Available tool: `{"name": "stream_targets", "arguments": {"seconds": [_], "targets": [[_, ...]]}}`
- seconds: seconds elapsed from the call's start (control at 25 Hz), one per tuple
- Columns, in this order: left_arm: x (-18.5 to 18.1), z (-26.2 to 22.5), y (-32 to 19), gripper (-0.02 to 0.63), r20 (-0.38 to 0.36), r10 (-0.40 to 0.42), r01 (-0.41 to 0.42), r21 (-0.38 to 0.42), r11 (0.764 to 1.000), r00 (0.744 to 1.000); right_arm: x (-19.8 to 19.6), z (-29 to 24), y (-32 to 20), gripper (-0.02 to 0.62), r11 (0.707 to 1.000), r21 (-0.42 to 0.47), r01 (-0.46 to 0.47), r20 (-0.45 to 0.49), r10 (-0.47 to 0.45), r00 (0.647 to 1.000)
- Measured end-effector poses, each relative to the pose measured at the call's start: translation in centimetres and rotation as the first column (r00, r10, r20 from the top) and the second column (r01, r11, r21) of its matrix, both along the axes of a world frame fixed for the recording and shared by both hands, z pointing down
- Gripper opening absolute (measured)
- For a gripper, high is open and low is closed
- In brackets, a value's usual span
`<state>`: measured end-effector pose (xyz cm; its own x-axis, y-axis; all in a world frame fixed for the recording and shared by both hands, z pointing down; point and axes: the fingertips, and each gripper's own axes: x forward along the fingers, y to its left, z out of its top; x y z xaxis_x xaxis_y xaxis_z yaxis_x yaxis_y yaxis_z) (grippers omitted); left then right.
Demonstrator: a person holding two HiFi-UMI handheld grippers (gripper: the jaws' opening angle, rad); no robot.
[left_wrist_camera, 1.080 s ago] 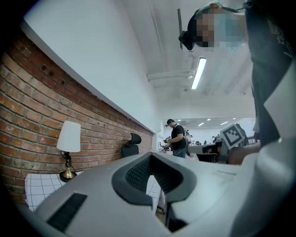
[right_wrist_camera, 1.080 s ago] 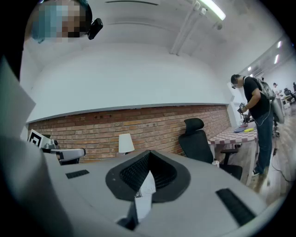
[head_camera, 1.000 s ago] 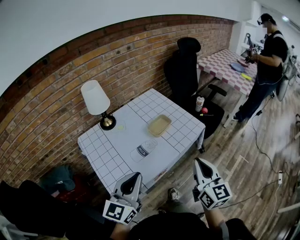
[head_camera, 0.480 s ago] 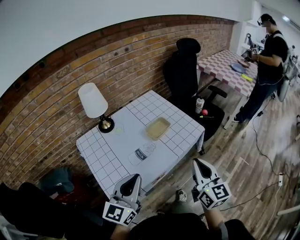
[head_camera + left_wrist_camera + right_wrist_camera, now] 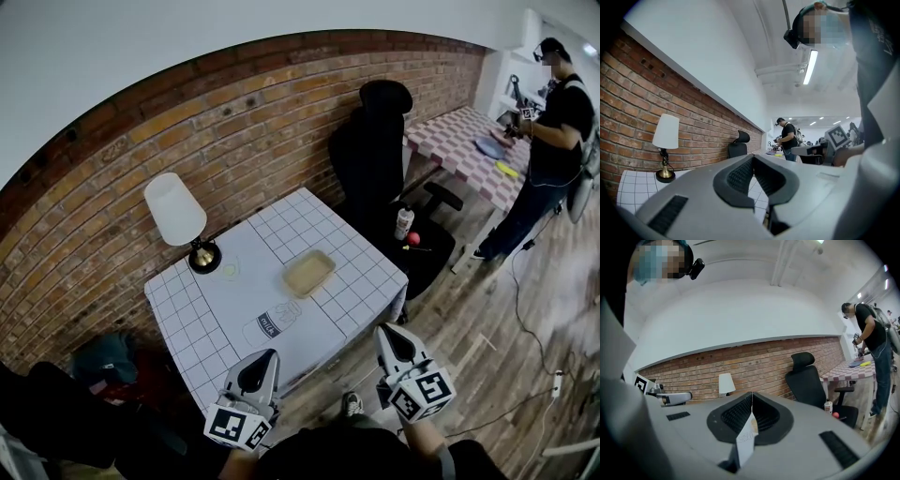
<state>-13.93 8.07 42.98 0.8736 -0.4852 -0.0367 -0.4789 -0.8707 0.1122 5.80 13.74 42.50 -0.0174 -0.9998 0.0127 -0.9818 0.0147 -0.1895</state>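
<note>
Grey jaws closed tight on nothing, the left gripper (image 5: 265, 357) and right gripper (image 5: 385, 331) hang off the checked table's (image 5: 362, 273) near edge, closest to the clear milk bottle (image 5: 272, 323) lying by that edge, the tan tray (image 5: 308, 273) just beyond it.

One grid-cloth table (image 5: 361, 281) bears one lamp (image 5: 175, 208), one tan tray (image 5: 308, 273) and one milk bottle (image 5: 272, 323). Beside the table stands one black chair (image 5: 375, 141), with one small bottle (image 5: 404, 223) and one red ball (image 5: 413, 238) on its seat. Before the table hover two grippers, the left gripper (image 5: 264, 356) and the right gripper (image 5: 386, 332).
</note>
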Motion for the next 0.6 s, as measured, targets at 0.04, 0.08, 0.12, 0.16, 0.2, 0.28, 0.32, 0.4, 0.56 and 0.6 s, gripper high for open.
{"name": "stream_targets", "arguments": {"seconds": [0.04, 0.08, 0.12, 0.16, 0.2, 0.28, 0.32, 0.4, 0.56, 0.6], "targets": [[0.5, 0.0, -0.4, 0.009, 0.0, -0.011, 0.011, -0.001, 1.0, 1.0, 0.5, 0.1, -0.6, 0.005, 1.0, -0.003, 0.012, 0.001, -0.012, 1.0], [1.1, 0.1, -0.8, 0.009, 0.001, -0.024, 0.024, -0.002, 1.0, 1.0, 1.1, 0.1, -1.1, 0.005, 1.0, -0.005, 0.025, 0.002, -0.025, 1.0], [1.6, 0.1, -1.2, 0.009, 0.001, -0.04, 0.04, -0.002, 0.999, 0.999, 1.6, 0.2, -1.7, 0.005, 0.999, -0.006, 0.04, 0.002, -0.04, 0.999], [2.1, 0.1, -1.6, 0.009, 0.001, -0.055, 0.055, -0.001, 0.999, 0.999, 2.1, 0.2, -2.3, 0.005, 0.998, -0.007, 0.054, 0.001, -0.054, 0.999], [2.6, 0.1, -1.9, 0.009, 0.001, -0.069, 0.069, 0.001, 0.998, 0.998, 2.7, 0.3, -2.8, 0.005, 0.998, -0.007, 0.068, 0.001, -0.068, 0.998], [3.7, 0.1, -2.5, 0.009, 0.004, -0.094, 0.094, 0.005, 0.996, 0.996, 3.7, 0.3, -3.8, 0.005, 0.996, -0.008, 0.093, 0.0, -0.093, 0.996], [4.2, 0.1, -2.8, 0.009, 0.005, -0.106, 0.106, 0.006, 0.994, 0.994, 4.3, 0.3, -4.3, 0.005, 0.995, -0.008, 0.104, 0.0, -0.104, 0.995], [5.2, 0.1, -3.3, 0.009, 0.003, -0.133, 0.133, 0.007, 0.991, 0.991, 5.2, 0.1, -5.2, 0.005, 0.992, -0.003, 0.127, 0.002, -0.127, 0.992], [6.8, 0.2, -4.0, 0.009, -0.006, -0.184, 0.184, 0.0, 0.983, 0.983, 6.8, 0.0, -6.6, 0.005, 0.984, 0.001, 0.177, 0.007, -0.177, 0.984], [7.2, 0.3, -4.1, 0.009, -0.006, -0.192, 0.192, -0.003, 0.981, 0.981, 7.2, 0.0, -6.9, 0.005, 0.982, 0.001, 0.189, 0.007, -0.189, 0.982]]}}
